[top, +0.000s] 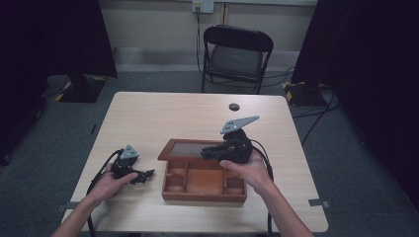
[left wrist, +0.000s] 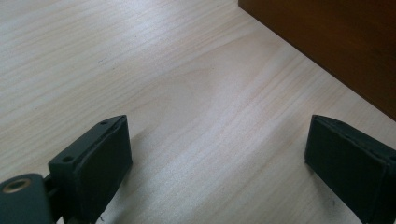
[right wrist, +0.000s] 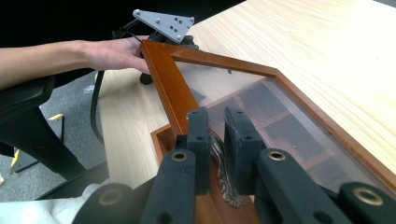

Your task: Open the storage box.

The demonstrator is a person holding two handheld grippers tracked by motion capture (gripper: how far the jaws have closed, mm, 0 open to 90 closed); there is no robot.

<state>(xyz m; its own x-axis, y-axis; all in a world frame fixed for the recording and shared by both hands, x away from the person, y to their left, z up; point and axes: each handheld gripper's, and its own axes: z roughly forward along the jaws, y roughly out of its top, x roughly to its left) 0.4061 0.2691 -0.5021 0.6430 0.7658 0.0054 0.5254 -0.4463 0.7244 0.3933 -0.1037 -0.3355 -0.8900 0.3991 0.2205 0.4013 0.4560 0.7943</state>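
- A wooden box (top: pixel 204 186) with small compartments sits near the person's edge of the counter (top: pixel 163 113), slightly right of center; its glass-paned lid (top: pixel 190 148) is raised at the far side.
- The counter is pale wood. A small dark disc (top: pixel 234 106) lies near its far edge, and a black folding chair (top: pixel 236 57) stands on the grey carpet beyond.
- The right tool (top: pixel 213 149) has its jaws drawn narrow on the ornate metal handle (right wrist: pixel 218 156) at the lid's front rim, as the right gripper view shows.
- The left tool (top: pixel 146 174) rests low on the counter just left of the box, its jaws wide apart with nothing between them; the box's side wall is near but not touching.
- Bare counter lies left, right and beyond the box.
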